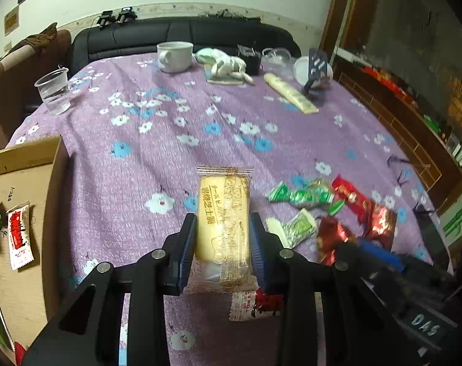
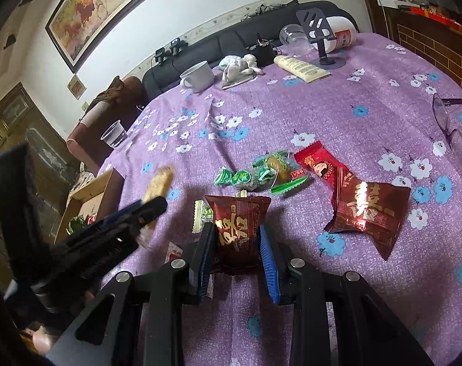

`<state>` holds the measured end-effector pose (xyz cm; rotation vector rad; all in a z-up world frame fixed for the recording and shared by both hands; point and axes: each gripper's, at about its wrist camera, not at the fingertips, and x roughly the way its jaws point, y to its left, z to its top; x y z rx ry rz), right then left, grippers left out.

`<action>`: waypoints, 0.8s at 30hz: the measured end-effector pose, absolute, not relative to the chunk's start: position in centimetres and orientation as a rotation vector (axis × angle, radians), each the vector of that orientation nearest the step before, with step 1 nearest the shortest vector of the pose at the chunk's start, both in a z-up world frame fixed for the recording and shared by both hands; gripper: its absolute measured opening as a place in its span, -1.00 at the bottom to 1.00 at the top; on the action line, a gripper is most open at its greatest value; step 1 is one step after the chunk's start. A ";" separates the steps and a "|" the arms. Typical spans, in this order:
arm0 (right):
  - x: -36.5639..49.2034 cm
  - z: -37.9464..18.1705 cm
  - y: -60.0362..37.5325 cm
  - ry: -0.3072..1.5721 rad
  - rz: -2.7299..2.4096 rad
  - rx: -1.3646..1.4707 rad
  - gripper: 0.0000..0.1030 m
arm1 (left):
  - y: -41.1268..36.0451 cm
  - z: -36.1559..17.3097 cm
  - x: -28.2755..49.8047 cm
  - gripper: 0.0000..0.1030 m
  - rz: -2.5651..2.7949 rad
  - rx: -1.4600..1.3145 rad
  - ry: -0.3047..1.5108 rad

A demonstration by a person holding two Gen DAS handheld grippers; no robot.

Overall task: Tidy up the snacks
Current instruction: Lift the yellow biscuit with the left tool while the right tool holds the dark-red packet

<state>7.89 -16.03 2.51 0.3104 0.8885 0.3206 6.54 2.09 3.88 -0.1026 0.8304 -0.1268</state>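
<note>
My left gripper (image 1: 222, 225) is shut on a yellow cake in a clear wrapper (image 1: 223, 216), held above the purple floral tablecloth (image 1: 158, 152). My right gripper (image 2: 236, 238) is shut on a dark red snack packet (image 2: 237, 228). Green candies (image 2: 255, 174) and two more red packets (image 2: 368, 210) lie on the cloth ahead of it. A cardboard box (image 1: 23, 213) at the left table edge holds a red-and-white sachet (image 1: 19, 238) and a green candy. Another red-and-white sachet (image 1: 252, 303) lies under the left gripper. The left gripper with the cake also shows in the right wrist view (image 2: 151, 204).
At the far side stand a white mug (image 1: 174, 56), a crumpled cloth (image 1: 225, 64), a cream tube (image 1: 290, 93), a phone stand (image 1: 316, 67) and a clear plastic cup with water (image 1: 52, 91). Glasses (image 2: 450, 122) lie at the right. A black sofa (image 1: 182, 35) is behind.
</note>
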 end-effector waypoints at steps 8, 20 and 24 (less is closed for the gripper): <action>7.7 2.7 -15.8 0.877 0.315 0.301 -0.41 | 2.6 4.4 6.5 -0.40 -0.132 -0.135 0.808; 7.6 2.7 -15.7 0.871 0.318 0.294 -0.41 | 2.6 4.9 6.2 -0.40 -0.131 -0.136 0.790; 7.5 3.0 -15.7 0.860 0.318 0.289 -0.41 | 2.5 5.3 6.0 -0.40 -0.135 -0.132 0.770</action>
